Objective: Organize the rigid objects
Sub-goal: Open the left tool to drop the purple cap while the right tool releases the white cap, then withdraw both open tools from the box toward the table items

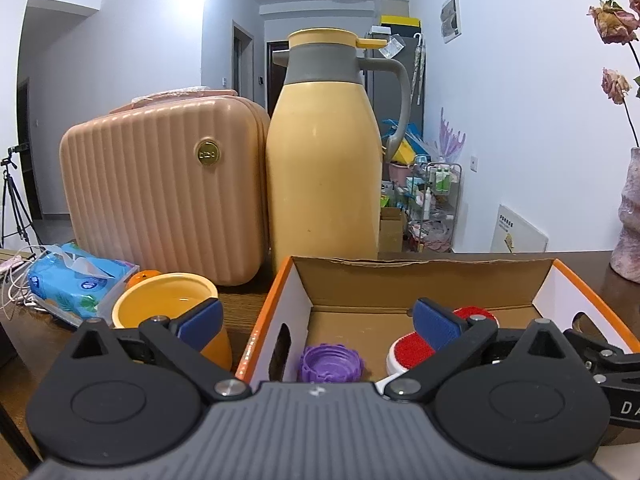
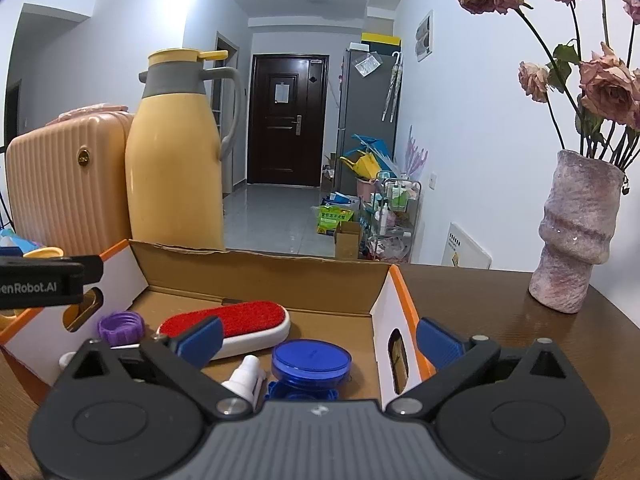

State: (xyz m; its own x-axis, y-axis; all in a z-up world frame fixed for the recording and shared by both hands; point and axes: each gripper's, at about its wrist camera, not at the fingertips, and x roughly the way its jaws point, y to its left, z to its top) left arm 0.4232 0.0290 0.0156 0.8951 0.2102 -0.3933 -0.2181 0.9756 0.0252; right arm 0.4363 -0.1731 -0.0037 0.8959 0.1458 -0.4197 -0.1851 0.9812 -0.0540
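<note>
While both pairs of fingers stand spread wide with nothing between their blue pads, the scene runs from clutter on the left to flowers on the right. Farthest left on the brown tabletop [image 1: 248, 304] lies a blue tissue pack [image 1: 76, 280], with a yellow mug [image 1: 172, 316] just beside it. Behind them stand a ribbed peach case [image 1: 160, 192] and a tall yellow thermos jug [image 1: 324, 168], touching side by side. The left gripper [image 1: 316, 324] straddles the left wall of an open cardboard box [image 2: 260, 272] with orange edges: one finger hangs in front of the mug, the other over the box's inside. Inside the box, from left to right, lie a purple cap [image 2: 121, 326], a red-faced lint brush [image 2: 228, 324], a white nozzle piece [image 2: 246, 376] and a round blue container [image 2: 311, 360]. The right gripper [image 2: 318, 340] straddles the box's right wall, its left finger over the brush. Well to the right, a mottled pink vase [image 2: 576, 232] of dried roses [image 2: 600, 84] stands on the tabletop.
</note>
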